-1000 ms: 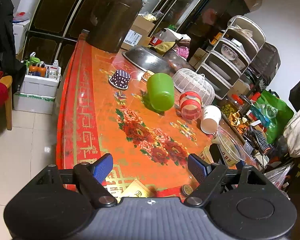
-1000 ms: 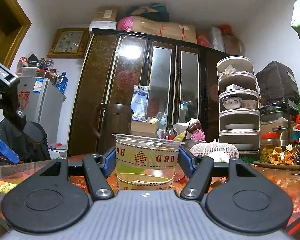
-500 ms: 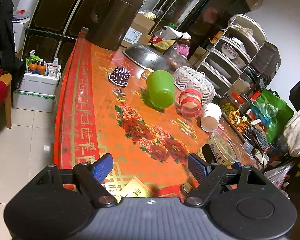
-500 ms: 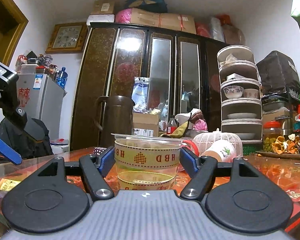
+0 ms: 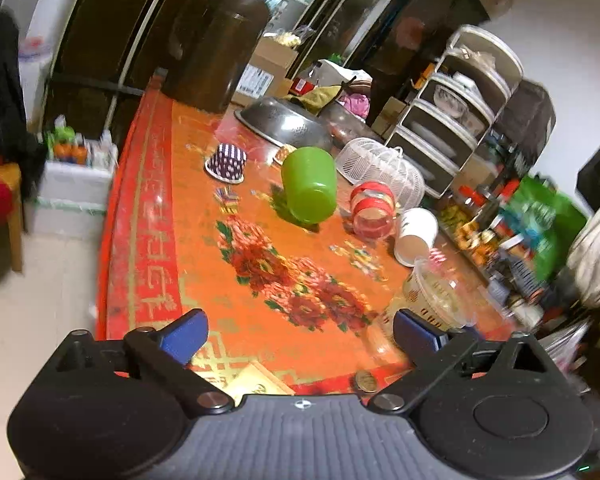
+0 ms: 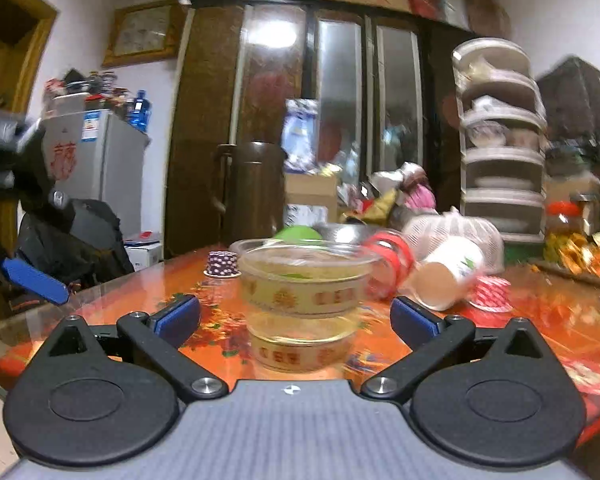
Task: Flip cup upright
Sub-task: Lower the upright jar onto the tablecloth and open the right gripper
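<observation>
Cup: the clear plastic cup (image 6: pixel 305 280) with a yellow printed band stands upright on the table (image 6: pixel 540 320), mouth up, near the front edge; the left wrist view shows it (image 5: pixel 436 300) at the right side of the table, blurred.
Right gripper (image 6: pixel 296 318): jaws wide apart, one blue pad on each side of the cup, neither pad touching it.
Left gripper (image 5: pixel 298 334): jaws wide apart, holding nothing, above the near edge of the table.
Table: orange and red flowered cover under a glossy sheet.
White paper cup (image 6: pixel 448 276): lies on its side just behind and to the right of the clear cup, mouth toward the camera.
Red striped cup (image 5: pixel 372 210): lies on its side beside the white cup.
Green cup (image 5: pixel 310 184): lies tipped over near the middle of the table.
Dotted cup (image 5: pixel 226 162): mouth down, apart from the others at the far left.
White mesh cover (image 5: pixel 380 166): behind the red striped cup.
</observation>
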`<state>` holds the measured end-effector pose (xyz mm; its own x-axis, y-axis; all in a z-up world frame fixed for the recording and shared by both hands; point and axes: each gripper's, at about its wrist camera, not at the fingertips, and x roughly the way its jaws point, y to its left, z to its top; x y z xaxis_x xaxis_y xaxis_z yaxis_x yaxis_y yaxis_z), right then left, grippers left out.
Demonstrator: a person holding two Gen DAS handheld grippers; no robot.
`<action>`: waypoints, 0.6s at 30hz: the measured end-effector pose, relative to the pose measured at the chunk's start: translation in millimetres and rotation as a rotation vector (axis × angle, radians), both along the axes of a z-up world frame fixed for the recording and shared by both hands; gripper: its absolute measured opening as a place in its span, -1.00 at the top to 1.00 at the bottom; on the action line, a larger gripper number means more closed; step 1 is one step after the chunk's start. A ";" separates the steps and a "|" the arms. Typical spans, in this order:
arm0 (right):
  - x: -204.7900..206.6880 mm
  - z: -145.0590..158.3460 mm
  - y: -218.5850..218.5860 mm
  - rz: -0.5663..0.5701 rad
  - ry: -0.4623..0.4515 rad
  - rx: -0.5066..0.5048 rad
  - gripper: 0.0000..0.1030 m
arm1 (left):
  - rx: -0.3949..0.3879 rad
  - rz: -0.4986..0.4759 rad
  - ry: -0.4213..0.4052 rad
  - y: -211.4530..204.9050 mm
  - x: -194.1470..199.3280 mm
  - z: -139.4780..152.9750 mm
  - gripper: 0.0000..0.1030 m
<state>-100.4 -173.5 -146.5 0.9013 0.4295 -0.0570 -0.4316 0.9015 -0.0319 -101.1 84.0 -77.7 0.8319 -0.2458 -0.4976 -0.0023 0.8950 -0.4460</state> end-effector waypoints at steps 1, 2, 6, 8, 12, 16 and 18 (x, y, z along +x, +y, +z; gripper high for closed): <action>-5.3 5.6 -7.3 0.004 0.021 0.018 -0.98 | 0.048 0.008 -0.007 -5.7 -1.0 2.4 -0.94; -12.9 14.2 -17.5 0.015 0.040 0.037 -0.98 | 0.097 0.017 -0.018 -12.5 -1.9 6.0 -0.95; -23.8 53.5 -42.7 0.043 0.139 -0.009 -0.98 | 0.267 -0.012 -0.094 -47.1 -9.7 30.3 -0.95; -20.5 75.6 -54.0 0.034 0.220 -0.028 -0.98 | 0.344 -0.022 -0.113 -65.1 -13.4 44.2 -0.95; -21.0 112.9 -73.0 0.086 0.351 -0.028 -0.98 | 0.399 -0.077 -0.143 -91.4 -24.9 69.5 -0.95; -37.8 114.9 -80.1 0.093 0.305 -0.034 -0.98 | 0.396 -0.085 -0.116 -103.8 -29.8 79.6 -0.95; -37.0 113.0 -81.9 0.086 0.294 -0.039 -0.98 | 0.381 -0.105 -0.115 -106.8 -30.3 82.4 -0.95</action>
